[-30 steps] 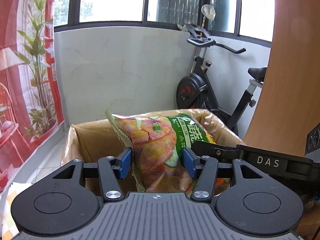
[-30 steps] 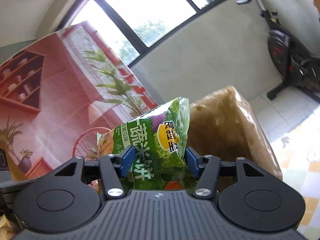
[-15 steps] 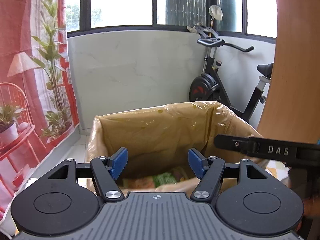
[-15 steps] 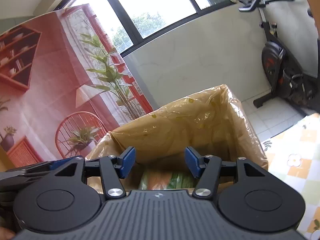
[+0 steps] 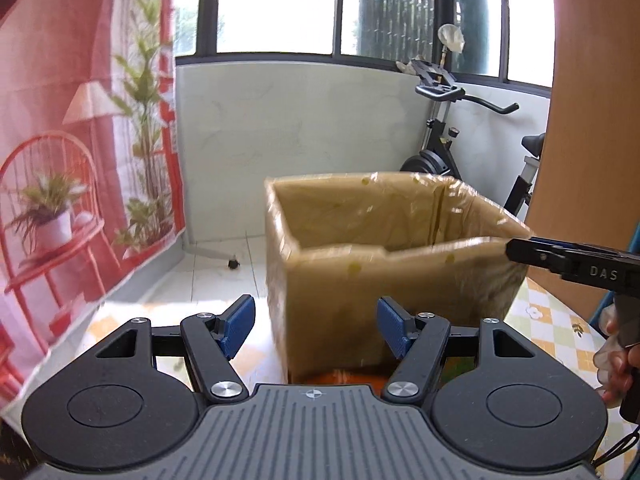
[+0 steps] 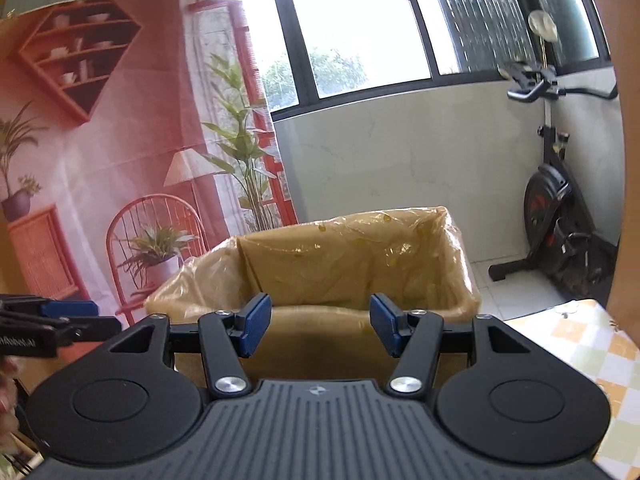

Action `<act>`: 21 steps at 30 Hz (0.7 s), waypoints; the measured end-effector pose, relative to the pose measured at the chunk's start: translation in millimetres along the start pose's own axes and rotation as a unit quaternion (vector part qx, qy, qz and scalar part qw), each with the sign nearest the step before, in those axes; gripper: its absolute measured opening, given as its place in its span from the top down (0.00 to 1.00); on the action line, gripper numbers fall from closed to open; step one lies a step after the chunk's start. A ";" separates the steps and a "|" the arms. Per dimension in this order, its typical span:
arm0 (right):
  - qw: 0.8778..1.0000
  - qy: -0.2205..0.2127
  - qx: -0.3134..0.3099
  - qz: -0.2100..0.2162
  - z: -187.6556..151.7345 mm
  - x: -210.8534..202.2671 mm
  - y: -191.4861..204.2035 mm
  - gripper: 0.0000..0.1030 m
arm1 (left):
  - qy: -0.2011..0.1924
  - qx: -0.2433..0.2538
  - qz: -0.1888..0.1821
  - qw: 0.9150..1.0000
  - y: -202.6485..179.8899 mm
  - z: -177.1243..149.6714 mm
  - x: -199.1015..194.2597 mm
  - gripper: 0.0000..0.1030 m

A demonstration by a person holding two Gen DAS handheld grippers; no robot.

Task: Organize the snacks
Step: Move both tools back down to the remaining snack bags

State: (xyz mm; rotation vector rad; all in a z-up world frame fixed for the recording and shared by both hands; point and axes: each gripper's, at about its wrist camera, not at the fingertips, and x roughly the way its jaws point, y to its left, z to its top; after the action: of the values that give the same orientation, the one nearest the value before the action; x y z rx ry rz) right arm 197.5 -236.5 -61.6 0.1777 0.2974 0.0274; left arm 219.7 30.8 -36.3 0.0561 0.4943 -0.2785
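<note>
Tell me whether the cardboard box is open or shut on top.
Open. The cardboard box has no lid or closed flaps; its plastic-lined rim and inner walls show in both wrist views. Its contents cannot be seen.

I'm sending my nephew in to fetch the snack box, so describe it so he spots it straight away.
Go to the white wall under the big windows, between the red printed backdrop and the exercise bike. The box sits on the checked tablecloth: brown cardboard, open-topped, and the only thing lined with crinkly clear plastic.
</note>
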 end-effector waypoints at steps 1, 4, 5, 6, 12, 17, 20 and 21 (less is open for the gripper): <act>1.000 0.000 -0.003 -0.001 -5.2 -3.9 1.0 0.42 | 0.002 -0.006 -0.001 1.000 2.1 -6.1 -2.4 0.32; 1.000 0.005 -0.005 -0.003 -22.8 -13.8 3.8 0.42 | 0.003 -0.012 -0.010 1.000 3.0 -27.2 -7.5 0.31; 1.000 0.007 -0.005 -0.004 -28.4 -16.6 4.2 0.42 | 0.004 -0.012 -0.015 1.000 1.9 -35.1 -9.0 0.28; 1.000 0.008 -0.005 -0.005 -33.7 -19.6 3.9 0.42 | 0.003 -0.011 -0.019 1.000 0.9 -43.1 -10.5 0.24; 0.999 0.020 0.021 -0.013 -66.1 -38.4 -0.4 0.39 | -0.008 0.018 -0.022 1.000 -19.8 -88.3 -19.0 0.17; 0.998 0.037 0.029 -0.037 -85.9 -46.4 -3.3 0.23 | -0.007 0.045 -0.025 0.999 -36.4 -111.3 -18.9 0.14; 0.997 0.049 0.033 -0.050 -96.8 -49.6 -6.5 0.17 | 0.000 0.062 -0.022 0.998 -43.0 -121.2 -15.1 0.14; 0.997 0.050 0.037 -0.048 -99.9 -51.0 -8.2 0.16 | 0.003 0.067 -0.021 0.998 -44.7 -124.5 -13.6 0.14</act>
State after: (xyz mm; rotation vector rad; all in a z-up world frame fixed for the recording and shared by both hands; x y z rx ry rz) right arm 119.4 -230.3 -142.3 0.2359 0.4062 -0.0711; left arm 138.5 6.2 -138.8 0.1775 0.4828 -0.3518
